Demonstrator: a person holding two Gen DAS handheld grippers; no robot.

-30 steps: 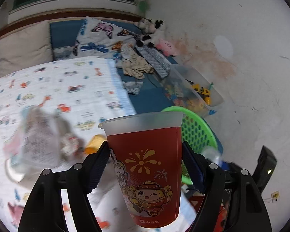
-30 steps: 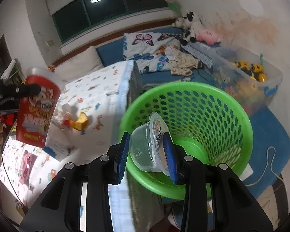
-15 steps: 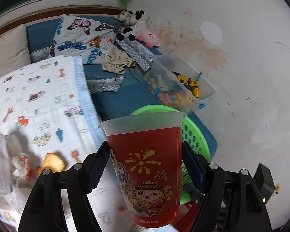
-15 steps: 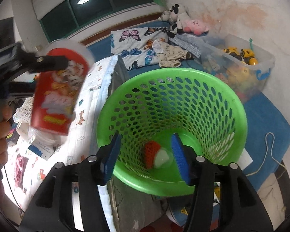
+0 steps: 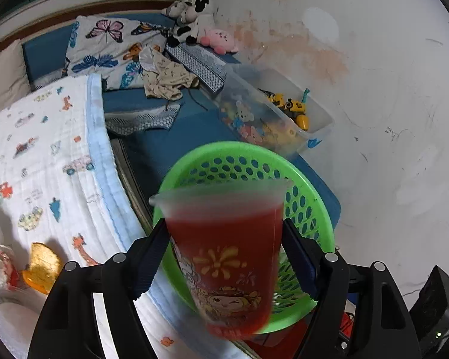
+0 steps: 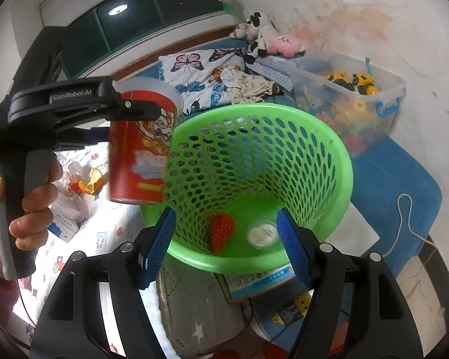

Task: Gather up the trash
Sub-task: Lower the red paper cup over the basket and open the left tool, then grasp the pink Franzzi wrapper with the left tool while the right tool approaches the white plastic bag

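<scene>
My left gripper (image 5: 224, 254) is shut on a red printed plastic cup (image 5: 227, 257), held upright at the near rim of the green mesh basket (image 5: 248, 155). The right wrist view shows the same cup (image 6: 140, 149) just left of the basket (image 6: 338, 149), with a hand around the left gripper's handle. Over the basket mouth my right gripper (image 6: 224, 227) has its jaws opening, and nothing is between them. At the basket's bottom lie a small clear lidded cup (image 6: 262, 234) and an orange-red mesh piece (image 6: 221, 230).
On the bed's printed blanket (image 5: 45, 164) to the left lie an orange scrap (image 5: 42, 266) and wrappers. A clear toy bin (image 5: 284, 119) stands behind the basket against the white wall. Pillows, clothes and plush toys (image 5: 194, 21) fill the far end. A light-blue box (image 6: 260, 281) sits under the basket.
My right gripper opened and let go of the small clear cup, which dropped to the basket's bottom. My left gripper carried the red cup from over the bed to the basket's rim.
</scene>
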